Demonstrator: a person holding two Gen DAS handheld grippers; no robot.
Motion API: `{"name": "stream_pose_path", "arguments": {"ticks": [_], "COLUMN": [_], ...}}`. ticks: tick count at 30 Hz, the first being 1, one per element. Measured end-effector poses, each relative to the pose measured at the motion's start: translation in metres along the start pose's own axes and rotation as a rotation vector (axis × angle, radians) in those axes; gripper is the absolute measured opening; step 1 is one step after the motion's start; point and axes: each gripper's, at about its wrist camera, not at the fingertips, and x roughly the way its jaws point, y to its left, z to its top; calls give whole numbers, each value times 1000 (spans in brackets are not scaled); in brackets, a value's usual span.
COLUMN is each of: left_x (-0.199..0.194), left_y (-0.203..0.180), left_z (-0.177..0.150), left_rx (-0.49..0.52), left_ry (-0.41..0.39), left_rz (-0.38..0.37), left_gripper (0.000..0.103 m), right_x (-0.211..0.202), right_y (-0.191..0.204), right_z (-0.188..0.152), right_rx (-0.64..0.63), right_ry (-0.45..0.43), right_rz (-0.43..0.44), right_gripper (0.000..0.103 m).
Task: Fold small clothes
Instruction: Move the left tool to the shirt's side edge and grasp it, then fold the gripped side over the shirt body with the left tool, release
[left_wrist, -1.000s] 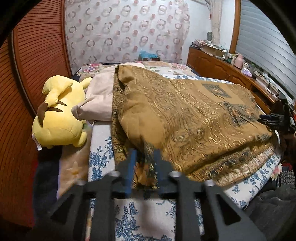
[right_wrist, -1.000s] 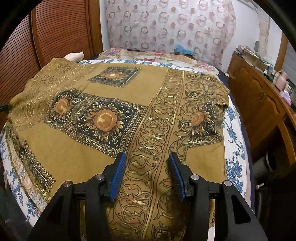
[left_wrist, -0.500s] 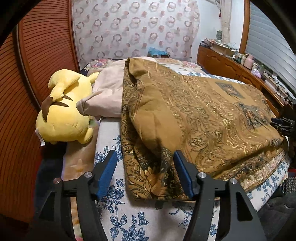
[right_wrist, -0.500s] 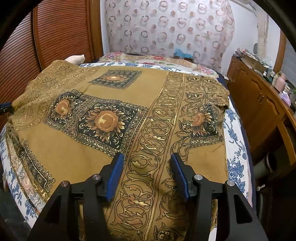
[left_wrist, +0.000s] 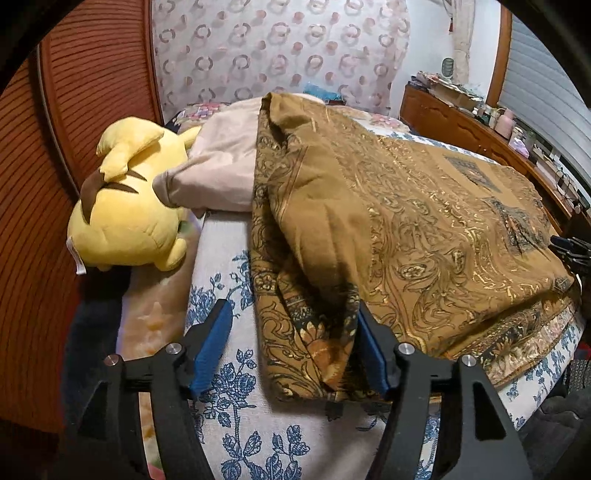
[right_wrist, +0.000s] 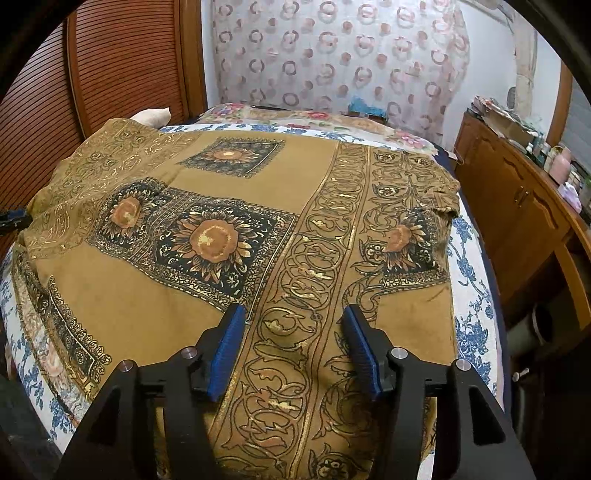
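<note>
Both tongs gape wide, holding nothing: left tongs (left_wrist: 291, 347) straddle the brown garment (left_wrist: 406, 236)'s folded corner, right tongs (right_wrist: 293, 345) above it. That loose fold could slump open.

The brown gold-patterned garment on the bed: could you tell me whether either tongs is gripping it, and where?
Nothing is held. The left tongs stand open around the brown gold-patterned garment's folded corner; the right tongs hover open above it.
</note>
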Motion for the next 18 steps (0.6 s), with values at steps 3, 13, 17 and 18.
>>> {"name": "stream_pose_path", "arguments": {"ticks": [3,13,17,18], "left_x": [5,5,-21,-29], "left_y": [2,0,-32,-44], "left_z": [-3,4,28,37], "left_rx": [-14,-63,14,37], "left_ry": [-1,5,-85,-109], "left_rz": [-8,-173,-214,-246], "left_gripper": [68,7,7,7], "right_x": [0,0,-12,-17], "right_y": [0,-1,-11,-15], "right_z": [0,-1,-2,-3], "right_rx": [-1,-6,50,66], "right_ry": [0,0,-28,-40], "right_rz": [0,8,80,90], "right_gripper": [58,58,54,53]}}
